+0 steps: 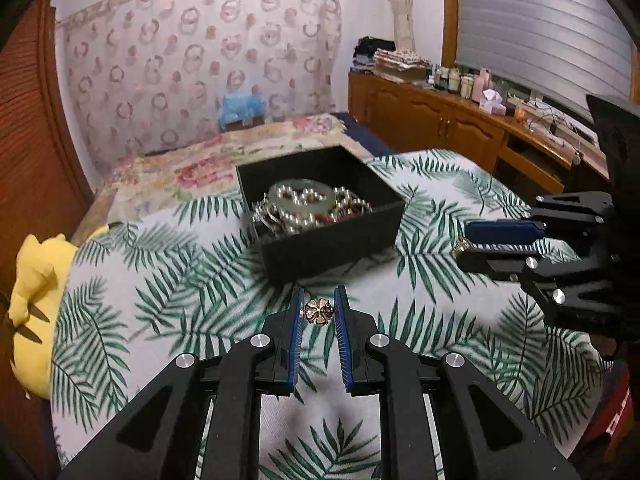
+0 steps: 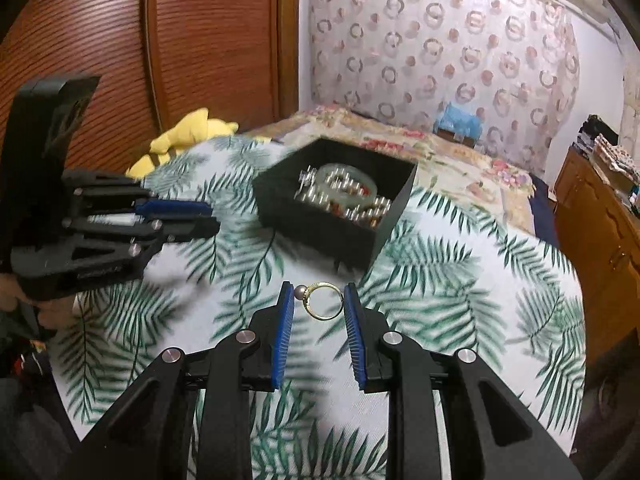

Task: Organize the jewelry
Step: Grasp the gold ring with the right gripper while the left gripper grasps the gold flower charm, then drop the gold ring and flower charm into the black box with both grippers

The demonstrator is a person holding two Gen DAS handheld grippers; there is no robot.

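Both grippers are carrying pieces toward the black jewelry box (image 1: 320, 216) at frame center: left gripper (image 1: 317, 312) clamping a flower-shaped ornament (image 1: 318, 312), right gripper (image 2: 319, 302) pinching a gold pearl ring (image 2: 323, 301); next, releasing over the box.

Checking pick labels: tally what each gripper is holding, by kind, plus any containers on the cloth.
Flower-shaped pieces: 1, a flower brooch in the left gripper
Rings: 1, a gold ring in the right gripper
Boxes: 1, a black box of piled jewelry, too tangled to count
Total: 3
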